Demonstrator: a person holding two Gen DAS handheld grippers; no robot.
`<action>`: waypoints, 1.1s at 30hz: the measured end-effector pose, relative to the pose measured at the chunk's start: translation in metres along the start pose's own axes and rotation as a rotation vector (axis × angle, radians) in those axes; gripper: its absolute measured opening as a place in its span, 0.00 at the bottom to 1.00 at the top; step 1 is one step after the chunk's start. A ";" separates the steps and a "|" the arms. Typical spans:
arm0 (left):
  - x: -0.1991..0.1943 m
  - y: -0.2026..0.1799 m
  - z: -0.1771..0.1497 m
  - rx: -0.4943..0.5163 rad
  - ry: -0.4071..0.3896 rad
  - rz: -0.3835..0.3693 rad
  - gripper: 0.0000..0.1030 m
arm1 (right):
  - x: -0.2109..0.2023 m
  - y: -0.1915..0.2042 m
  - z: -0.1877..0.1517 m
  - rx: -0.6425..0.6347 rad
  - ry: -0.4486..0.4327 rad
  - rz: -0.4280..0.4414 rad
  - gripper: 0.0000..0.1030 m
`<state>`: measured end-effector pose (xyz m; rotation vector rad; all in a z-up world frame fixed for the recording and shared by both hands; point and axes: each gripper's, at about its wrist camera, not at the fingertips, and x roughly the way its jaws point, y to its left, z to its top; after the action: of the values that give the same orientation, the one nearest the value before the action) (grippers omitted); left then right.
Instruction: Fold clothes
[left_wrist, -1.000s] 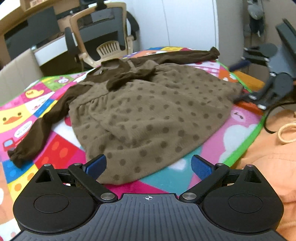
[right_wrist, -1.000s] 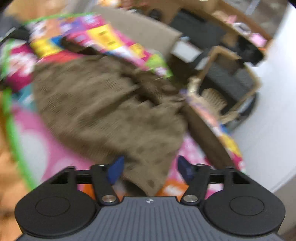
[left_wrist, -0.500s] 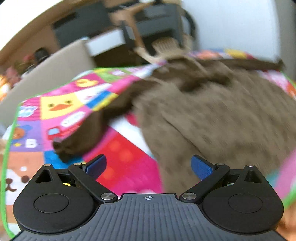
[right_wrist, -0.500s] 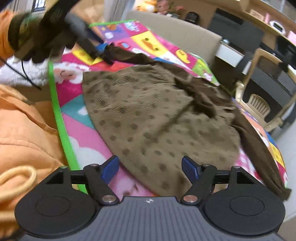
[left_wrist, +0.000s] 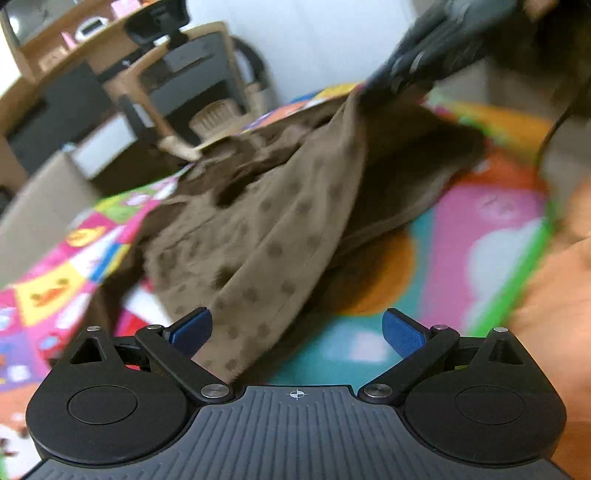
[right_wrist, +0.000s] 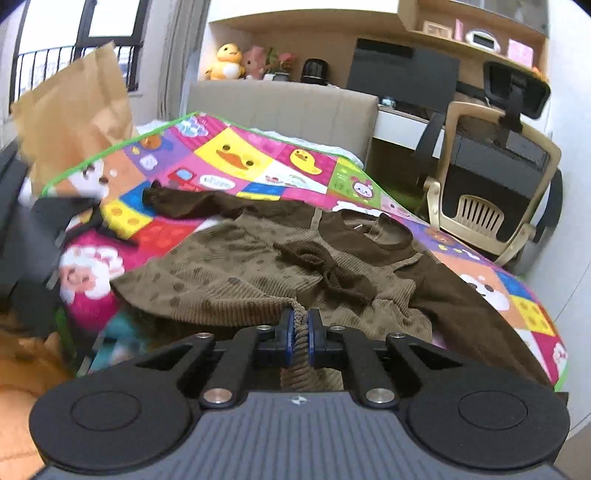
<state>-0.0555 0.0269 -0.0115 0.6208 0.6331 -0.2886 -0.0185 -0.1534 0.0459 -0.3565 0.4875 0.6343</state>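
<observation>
Brown dotted dress (right_wrist: 236, 280) is pinched by the right gripper (right_wrist: 300, 332); the left gripper (left_wrist: 297, 328) fingers gape apart.

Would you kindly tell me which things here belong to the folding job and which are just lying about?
Job: brown dotted dress; right tool clamped on its hem; left tool open.
Lying about: play mat, paper bag, office chair, plush duck.

My right gripper (right_wrist: 301, 328) is clamped tight, its blue pads pressed together on a bunched ridge of the brown corduroy dress (right_wrist: 258, 273). In the left wrist view it shows blurred at the upper right, lifting that hem. My left gripper (left_wrist: 297, 328) hangs with its blue pads (left_wrist: 402, 332) spread wide apart, gripping nothing.
</observation>
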 end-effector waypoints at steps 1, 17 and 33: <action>0.008 0.009 0.001 -0.029 0.013 0.037 0.98 | 0.002 0.003 -0.004 -0.025 0.008 -0.012 0.08; 0.014 0.108 -0.008 -0.336 0.016 0.273 0.99 | 0.004 0.024 -0.058 -0.199 0.044 -0.343 0.62; -0.059 0.074 -0.004 0.030 -0.130 0.422 1.00 | -0.058 -0.018 -0.070 -0.477 0.016 -0.673 0.88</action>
<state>-0.0712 0.0911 0.0564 0.7410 0.3606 0.0567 -0.0702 -0.2265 0.0223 -0.9305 0.1988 0.0803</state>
